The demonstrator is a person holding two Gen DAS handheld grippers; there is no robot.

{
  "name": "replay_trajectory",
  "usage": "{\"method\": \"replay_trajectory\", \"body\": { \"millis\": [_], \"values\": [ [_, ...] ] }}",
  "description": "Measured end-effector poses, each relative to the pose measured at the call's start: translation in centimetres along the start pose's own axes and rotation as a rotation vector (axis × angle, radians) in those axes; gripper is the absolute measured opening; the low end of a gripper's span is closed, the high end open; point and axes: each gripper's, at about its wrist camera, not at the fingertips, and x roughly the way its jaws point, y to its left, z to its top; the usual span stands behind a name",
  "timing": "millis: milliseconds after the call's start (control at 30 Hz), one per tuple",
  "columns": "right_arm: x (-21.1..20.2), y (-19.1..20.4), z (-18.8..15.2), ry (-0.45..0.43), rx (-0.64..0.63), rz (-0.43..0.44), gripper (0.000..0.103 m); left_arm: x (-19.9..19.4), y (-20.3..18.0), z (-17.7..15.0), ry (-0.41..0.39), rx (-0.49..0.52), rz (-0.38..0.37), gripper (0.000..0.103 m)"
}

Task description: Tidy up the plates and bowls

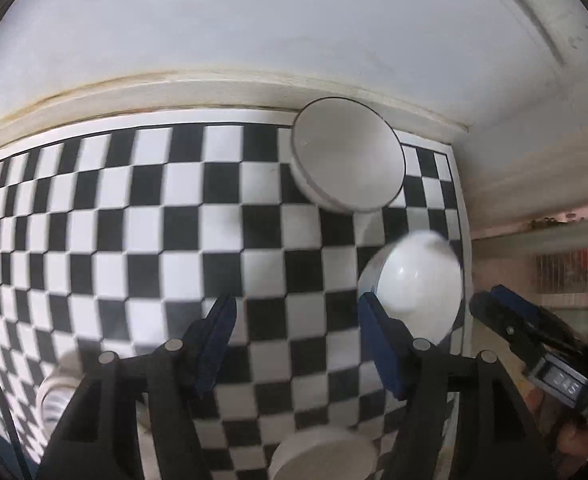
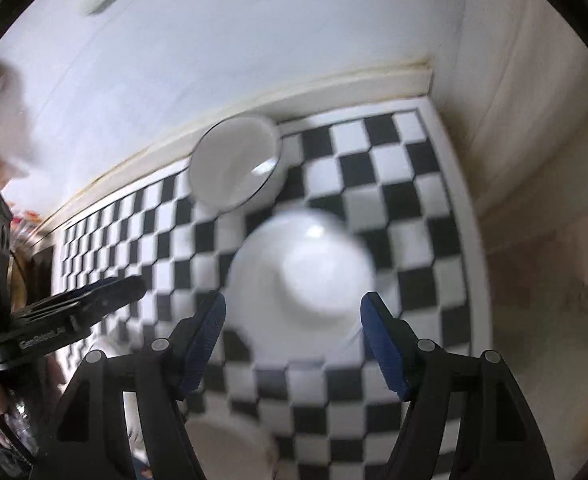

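On the black-and-white checkered mat (image 1: pixel 134 220) a white bowl with a dark rim (image 1: pixel 347 156) sits near the far edge; it also shows in the right wrist view (image 2: pixel 236 162). A second white dish (image 1: pixel 413 284) lies upside down nearer, at the mat's right side, and is blurred in the right wrist view (image 2: pixel 305 272), just ahead of my right gripper (image 2: pixel 292 320), whose fingers are spread and hold nothing. My left gripper (image 1: pixel 295 320) is open and empty above the mat. The right gripper's tips (image 1: pixel 497 308) show at the right of the left view.
Another white dish (image 1: pixel 321 452) lies below the left gripper, and it may be the one under the right gripper (image 2: pixel 230 444). A striped white piece (image 1: pixel 60 392) sits at the near left. A white wall (image 1: pixel 254 32) and baseboard bound the mat behind and at the right.
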Motion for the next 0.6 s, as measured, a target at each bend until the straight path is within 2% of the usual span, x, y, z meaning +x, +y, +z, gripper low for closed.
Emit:
{"method": "replay_trajectory", "body": {
  "millis": [167, 367, 600],
  "values": [
    [2.8, -2.2, 4.0, 0.041, 0.042, 0.05, 0.073, 2.7, -0.3, 3.3, 0.026, -0.039, -0.037, 0.061],
    [6.4, -1.9, 8.7, 0.072, 0.092, 0.143, 0.073, 4.4, 0.3, 6.5, 0.028, -0.119, -0.088, 0.061],
    [10.0, -0.5, 11.2, 0.12, 0.089, 0.159, 0.072, 6.6, 0.4, 9.0, 0.03, -0.111, -0.051, 0.061]
  ]
}}
